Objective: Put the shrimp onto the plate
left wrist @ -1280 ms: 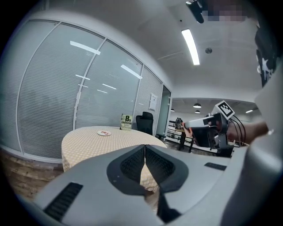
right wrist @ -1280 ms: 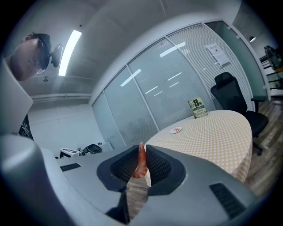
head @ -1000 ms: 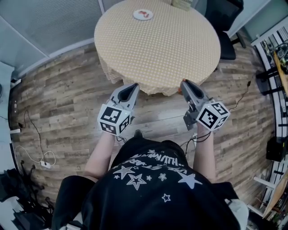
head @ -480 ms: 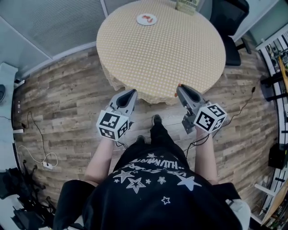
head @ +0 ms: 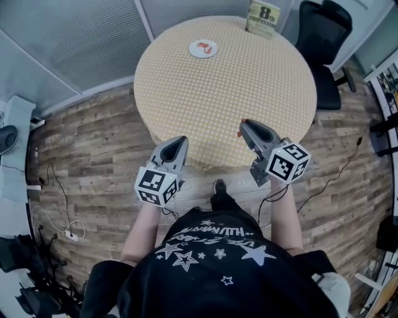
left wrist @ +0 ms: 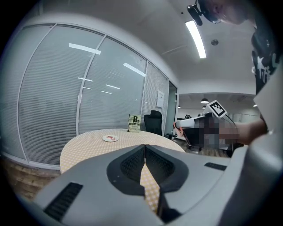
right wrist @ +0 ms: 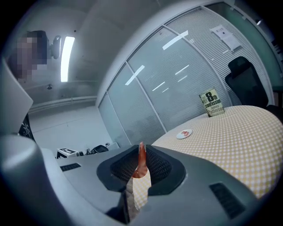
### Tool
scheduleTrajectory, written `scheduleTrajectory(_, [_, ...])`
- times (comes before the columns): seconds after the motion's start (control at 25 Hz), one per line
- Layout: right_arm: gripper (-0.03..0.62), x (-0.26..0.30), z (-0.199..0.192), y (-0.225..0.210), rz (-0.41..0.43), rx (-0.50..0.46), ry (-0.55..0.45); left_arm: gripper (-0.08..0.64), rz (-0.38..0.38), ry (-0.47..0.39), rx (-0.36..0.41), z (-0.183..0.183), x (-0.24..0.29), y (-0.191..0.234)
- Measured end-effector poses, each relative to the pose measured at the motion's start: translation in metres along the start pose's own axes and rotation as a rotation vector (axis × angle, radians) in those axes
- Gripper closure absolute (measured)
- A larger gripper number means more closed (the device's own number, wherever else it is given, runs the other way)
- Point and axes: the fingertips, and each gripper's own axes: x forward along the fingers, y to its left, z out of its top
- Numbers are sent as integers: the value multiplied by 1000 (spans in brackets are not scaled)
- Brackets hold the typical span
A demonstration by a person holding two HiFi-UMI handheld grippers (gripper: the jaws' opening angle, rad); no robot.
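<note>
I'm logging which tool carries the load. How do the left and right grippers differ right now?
The left gripper has its jaws shut on nothing, while the right gripper has its jaws shut on an orange shrimp. In the head view, the right gripper reaches slightly farther over the table than the left gripper. Both point across the table toward the plate.

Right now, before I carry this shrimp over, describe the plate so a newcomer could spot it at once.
Find the round table with the yellow checked cloth. On its far side, left of the upright book, lies the plate. It is the only flat white disc there, small, with something orange-red on it.
</note>
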Motion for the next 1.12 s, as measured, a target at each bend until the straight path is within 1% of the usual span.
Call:
scheduleTrajectory(0.12, [532,7,3,-20,10,12,22,551,5,9,6,3,20,0])
scheduleTrajectory(0.24, [532,19,15,-35,34,-4,36,551,10,13,20,8,37,5])
scheduleTrajectory(0.32, [532,25,26,-43,44,-16,30,551,18,22,27,10,47,9])
scheduleTrajectory(0.48, [532,34,46,-62,60,4,-11,551,44,18,3,16,65,13])
scheduleTrajectory(0.56, [532,38,46,-71,71,22,-4,551,40,20,31,18,73,6])
scheduleTrajectory(0.64, [532,43,44,-78,88,36,6,551,40,36,89,19,79,2])
scheduleTrajectory(0.68, [532,46,45,-79,102,41,6,551,46,43,112,19,80,3])
scheduleTrajectory(0.76, [532,55,46,-79,132,46,9,551,74,49,128,20,80,9])
scheduleTrajectory(0.92, [532,71,44,-78,172,38,36,551,152,44,94,19,71,26])
scheduleTrajectory(1.0, [532,76,43,-78,187,41,44,551,170,40,75,18,67,29])
scheduleTrajectory(1.12, [532,82,41,-76,200,38,61,551,194,42,67,16,64,39])
